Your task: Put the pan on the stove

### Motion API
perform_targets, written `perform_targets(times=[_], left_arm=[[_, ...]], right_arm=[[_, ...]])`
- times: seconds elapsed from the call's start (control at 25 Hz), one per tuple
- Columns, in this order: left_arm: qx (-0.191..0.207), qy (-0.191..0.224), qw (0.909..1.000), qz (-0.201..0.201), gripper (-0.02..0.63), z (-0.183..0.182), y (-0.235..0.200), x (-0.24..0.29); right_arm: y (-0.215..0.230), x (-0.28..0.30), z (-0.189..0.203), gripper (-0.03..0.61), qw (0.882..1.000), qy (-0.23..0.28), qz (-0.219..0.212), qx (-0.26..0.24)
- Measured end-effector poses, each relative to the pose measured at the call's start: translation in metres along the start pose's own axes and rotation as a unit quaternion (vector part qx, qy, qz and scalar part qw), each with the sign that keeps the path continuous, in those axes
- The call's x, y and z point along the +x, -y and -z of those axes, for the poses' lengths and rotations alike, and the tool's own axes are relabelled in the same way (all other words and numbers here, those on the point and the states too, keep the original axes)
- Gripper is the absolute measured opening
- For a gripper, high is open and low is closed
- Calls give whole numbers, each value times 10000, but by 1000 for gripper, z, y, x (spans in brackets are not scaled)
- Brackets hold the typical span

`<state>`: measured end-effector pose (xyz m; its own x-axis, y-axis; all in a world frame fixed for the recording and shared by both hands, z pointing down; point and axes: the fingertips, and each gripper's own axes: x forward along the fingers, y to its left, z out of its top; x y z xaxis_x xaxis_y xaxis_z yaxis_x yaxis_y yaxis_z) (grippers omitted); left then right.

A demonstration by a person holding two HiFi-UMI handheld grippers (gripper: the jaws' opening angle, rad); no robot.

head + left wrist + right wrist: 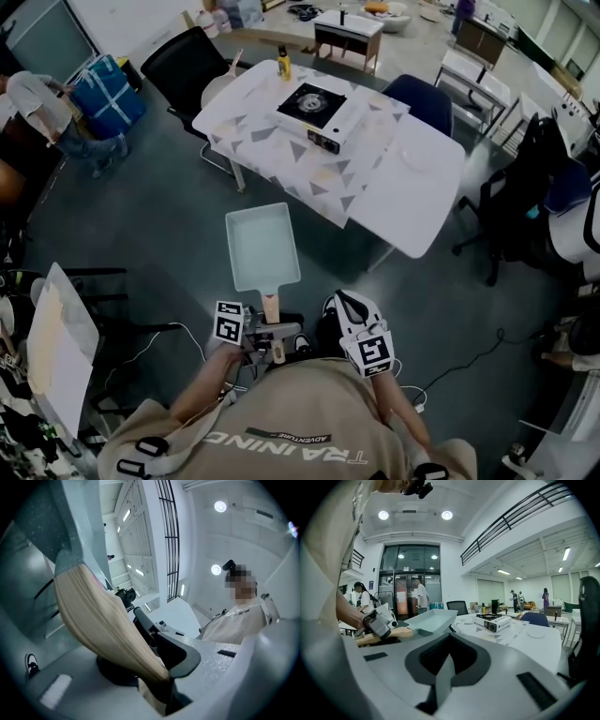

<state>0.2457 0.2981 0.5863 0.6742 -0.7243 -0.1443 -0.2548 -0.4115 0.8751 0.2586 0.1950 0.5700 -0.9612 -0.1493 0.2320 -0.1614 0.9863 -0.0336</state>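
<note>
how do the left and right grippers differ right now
The left gripper is shut on the pan by its wooden handle; the right gripper is shut on nothing. The left carries the pan out front; the right sits idle beside it. Both are short of the table.

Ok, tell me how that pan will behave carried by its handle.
The pan looks rigid, so it likely won't flex. The left tool grips only the wooden handle, with the body well beyond it, so it will probably feel front-heavy and want to droop. Its flat bottom should sit steady, not roll.
</note>
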Motion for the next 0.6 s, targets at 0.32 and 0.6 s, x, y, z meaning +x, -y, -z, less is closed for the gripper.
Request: perform_targets(times=[0.32,0.6], left_arm=[[96,272,9992,-266,112,-72,-26,9],[138,623,9969,-455,112,-130,-59,25]], right_arm=[[51,71,-18,3,9988,236,-409,-139],[77,121,-27,3,9942,125,-1003,-369]])
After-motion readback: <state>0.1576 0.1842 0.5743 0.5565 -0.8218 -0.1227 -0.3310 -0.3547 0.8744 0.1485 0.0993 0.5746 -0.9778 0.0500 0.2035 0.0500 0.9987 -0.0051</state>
